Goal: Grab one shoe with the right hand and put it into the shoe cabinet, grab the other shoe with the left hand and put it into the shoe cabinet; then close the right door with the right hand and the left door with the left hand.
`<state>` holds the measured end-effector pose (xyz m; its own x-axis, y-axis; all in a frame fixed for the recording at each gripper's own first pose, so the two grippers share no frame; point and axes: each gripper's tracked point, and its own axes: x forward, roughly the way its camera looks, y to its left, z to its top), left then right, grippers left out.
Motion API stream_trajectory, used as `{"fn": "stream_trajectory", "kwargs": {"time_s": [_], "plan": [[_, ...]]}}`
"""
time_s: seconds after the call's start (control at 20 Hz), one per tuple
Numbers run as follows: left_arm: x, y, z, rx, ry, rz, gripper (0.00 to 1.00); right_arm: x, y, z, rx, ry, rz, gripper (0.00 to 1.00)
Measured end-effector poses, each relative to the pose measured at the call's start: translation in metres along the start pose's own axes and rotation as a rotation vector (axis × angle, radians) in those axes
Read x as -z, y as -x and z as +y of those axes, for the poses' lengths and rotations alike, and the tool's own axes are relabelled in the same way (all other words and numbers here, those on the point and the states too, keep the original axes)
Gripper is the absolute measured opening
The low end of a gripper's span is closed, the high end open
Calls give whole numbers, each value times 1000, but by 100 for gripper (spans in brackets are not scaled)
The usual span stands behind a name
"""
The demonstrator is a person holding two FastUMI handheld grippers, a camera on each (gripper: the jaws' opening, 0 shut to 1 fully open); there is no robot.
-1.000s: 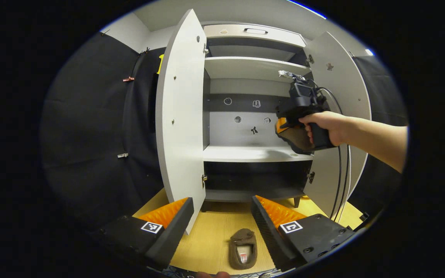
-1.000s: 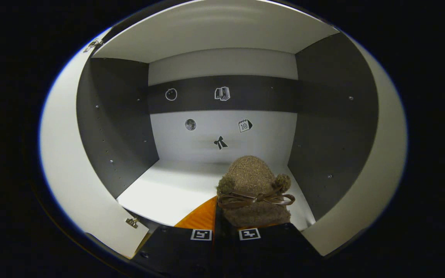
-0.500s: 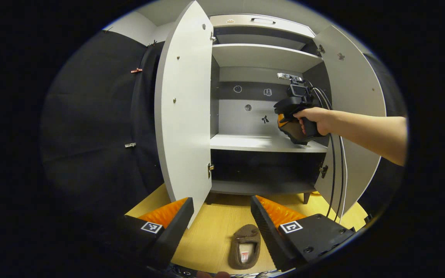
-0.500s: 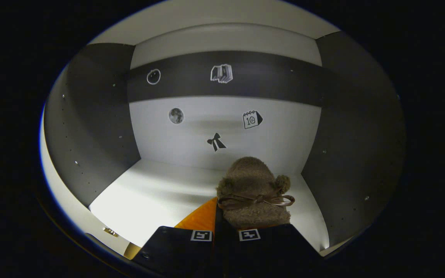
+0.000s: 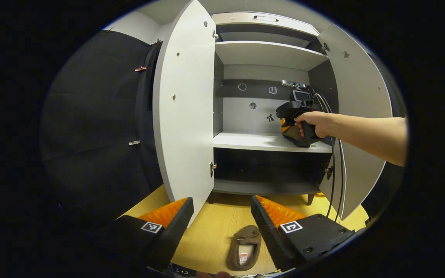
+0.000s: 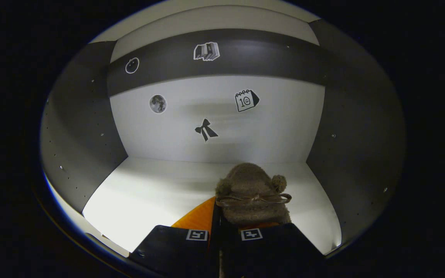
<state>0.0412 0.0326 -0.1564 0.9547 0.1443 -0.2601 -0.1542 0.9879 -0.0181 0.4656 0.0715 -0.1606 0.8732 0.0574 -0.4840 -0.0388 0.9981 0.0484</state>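
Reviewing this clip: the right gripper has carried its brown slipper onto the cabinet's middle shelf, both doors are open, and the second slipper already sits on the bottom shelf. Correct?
Not quite. In the left gripper view the second slipper lies on the wooden floor in front of the cabinet, between the open left gripper fingers. The rest holds: the right gripper grips its slipper over the middle shelf, doors open.

calendar sticker (image 6: 247, 100) on cabinet back panel (image 6: 222, 131): "10" | red label (image 5: 243, 258) inside floor slipper (image 5: 245, 247): unreadable | finger markers: no text
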Motion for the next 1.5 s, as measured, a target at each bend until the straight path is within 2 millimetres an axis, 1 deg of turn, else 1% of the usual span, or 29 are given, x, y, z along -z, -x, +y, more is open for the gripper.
{"fn": "stream_trajectory", "kwargs": {"time_s": [0.05,0.15,0.2,0.25,0.35,0.4,0.45,0.5,0.6,0.65,0.7,0.75,0.85,1.0,1.05,1.15,1.25,1.3,1.4,1.5], "plan": [[0,1,0,0,-1,0,95,1,3,0,-5,-4,7,17],[0,2,0,4,-6,0,95,0,11,1,-5,-17,16,23],[-1,2,-1,9,-8,-1,95,0,15,2,-7,-21,19,33],[-1,4,-1,14,-11,-2,95,1,22,4,-16,-23,24,34],[-1,4,-3,24,-13,-4,95,0,34,6,-30,-26,24,43],[-1,4,-4,29,-14,-3,95,0,40,7,-36,-27,22,55],[0,5,-4,34,-16,-3,95,-1,48,8,-44,-29,16,56],[0,5,-4,39,-19,-2,95,-2,57,9,-54,-31,7,62],[2,6,-6,54,-24,2,95,-6,78,12,-78,-40,-24,78],[4,6,-6,63,-31,5,95,-12,90,14,-91,-47,-52,82],[5,5,-7,73,-43,7,95,-16,103,18,-106,-49,-85,91],[8,5,-7,80,-62,9,95,-21,118,22,-127,-47,-118,95],[16,3,-9,100,-91,22,95,-26,150,25,-149,-34,-169,98],[46,-3,-14,156,-95,91,95,-33,204,25,-152,-5,-258,99],[59,-3,-15,172,-92,120,95,-33,225,24,-151,-4,-290,99],[92,-5,-17,201,-91,193,95,-27,265,22,-159,-11,-339,99],[126,-10,-20,235,-92,268,95,-15,299,14,-151,-15,-368,99],[140,-14,-22,249,-99,305,95,-8,314,10,-141,-14,-377,99],[170,-31,-28,273,-108,366,95,6,340,-1,-129,-17,-389,98],[190,-50,-33,289,-118,413,94,18,362,-8,-134,-27,-397,98]]}}
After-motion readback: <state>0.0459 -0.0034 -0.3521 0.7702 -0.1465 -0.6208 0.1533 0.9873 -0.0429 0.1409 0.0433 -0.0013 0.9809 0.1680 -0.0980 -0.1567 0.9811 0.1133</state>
